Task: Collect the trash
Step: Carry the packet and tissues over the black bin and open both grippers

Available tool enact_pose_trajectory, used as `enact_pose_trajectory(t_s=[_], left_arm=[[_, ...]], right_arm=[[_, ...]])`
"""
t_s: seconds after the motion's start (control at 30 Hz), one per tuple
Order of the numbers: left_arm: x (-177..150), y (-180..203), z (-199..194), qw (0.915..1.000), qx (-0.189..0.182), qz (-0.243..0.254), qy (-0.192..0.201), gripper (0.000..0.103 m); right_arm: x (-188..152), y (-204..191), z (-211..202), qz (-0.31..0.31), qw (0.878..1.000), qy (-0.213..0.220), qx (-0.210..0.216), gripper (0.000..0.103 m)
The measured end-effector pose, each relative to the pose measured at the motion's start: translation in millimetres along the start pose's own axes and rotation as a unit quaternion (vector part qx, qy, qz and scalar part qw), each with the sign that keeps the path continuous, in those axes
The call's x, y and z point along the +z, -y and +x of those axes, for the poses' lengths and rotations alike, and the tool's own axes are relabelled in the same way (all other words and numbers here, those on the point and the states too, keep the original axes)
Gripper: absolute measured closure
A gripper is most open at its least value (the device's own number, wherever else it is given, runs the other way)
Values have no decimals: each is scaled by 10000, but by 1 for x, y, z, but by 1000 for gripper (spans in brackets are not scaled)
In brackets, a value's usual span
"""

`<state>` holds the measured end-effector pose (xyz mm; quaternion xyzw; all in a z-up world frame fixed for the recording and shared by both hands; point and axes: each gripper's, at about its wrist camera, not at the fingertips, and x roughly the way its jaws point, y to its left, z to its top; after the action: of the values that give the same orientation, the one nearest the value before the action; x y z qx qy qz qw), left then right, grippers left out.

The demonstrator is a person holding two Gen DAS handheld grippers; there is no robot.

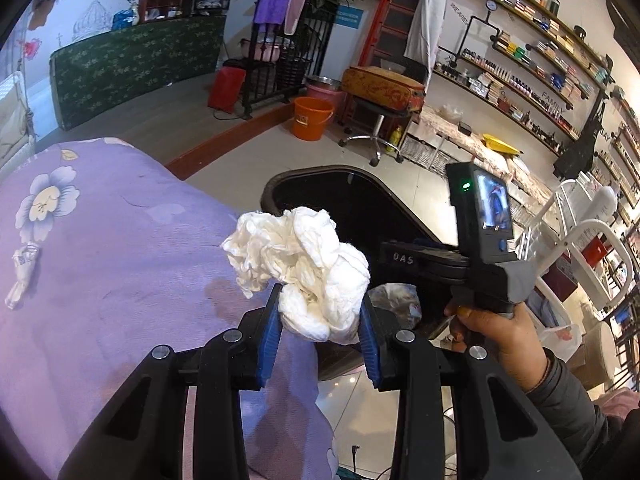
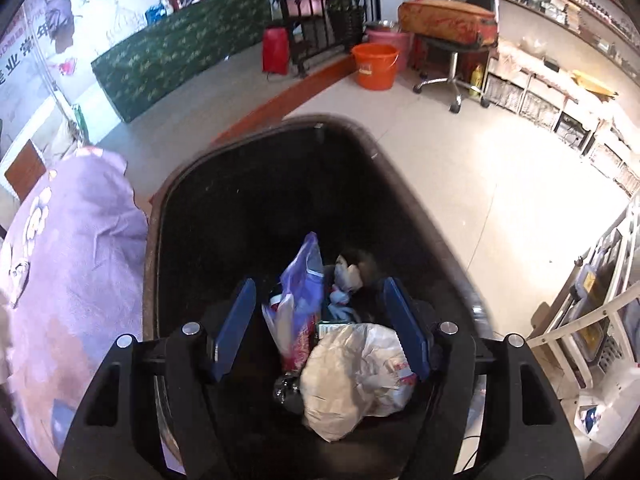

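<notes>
My left gripper (image 1: 320,320) is shut on a crumpled white tissue wad (image 1: 304,268), held at the edge of the purple flowered cloth (image 1: 120,260), just left of the black trash bin (image 1: 344,196). A small crumpled wrapper (image 1: 22,276) lies on the cloth at far left. My right gripper (image 2: 320,320) is open and empty, hanging over the bin's mouth (image 2: 280,200). Inside the bin lie a white plastic bag (image 2: 360,368), a blue and purple wrapper (image 2: 304,280) and other small scraps. The right gripper's body (image 1: 480,240) shows in the left wrist view above the bin.
An orange bucket (image 1: 312,118) and a pink tub (image 1: 324,90) stand on the tiled floor beyond the bin. A stool with a suitcase (image 1: 380,88) is to their right. A white metal rack (image 1: 580,248) stands at right. Wall shelves hold bottles.
</notes>
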<state>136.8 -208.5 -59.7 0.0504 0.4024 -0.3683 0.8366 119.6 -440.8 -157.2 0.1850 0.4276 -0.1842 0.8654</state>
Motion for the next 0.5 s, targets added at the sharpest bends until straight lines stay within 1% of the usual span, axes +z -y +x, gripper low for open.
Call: enact_pose_trajectory(t_s=[0.1,0.2,0.3,0.43,0.5], left_arm=[[5,6,7,9999,-74,99,-75,69],[13,13,19,9994,-236,164,-203,69],[18,22,33,9977,-482,220,-420,69],[20,37,52,9952,-571,455,-658,69],[21,42,62,9937,-632,482,-791,69]], right_arm=[[-1,11,-22,149,9997,211,35,36],[0,19,-46,217,9986,487,-56,29],[1,25,-66,230,9971,718,-130,28],[1,33,-86,314,9951,907,-232,24],[1,40,-93,407,9940,982,-247,24]])
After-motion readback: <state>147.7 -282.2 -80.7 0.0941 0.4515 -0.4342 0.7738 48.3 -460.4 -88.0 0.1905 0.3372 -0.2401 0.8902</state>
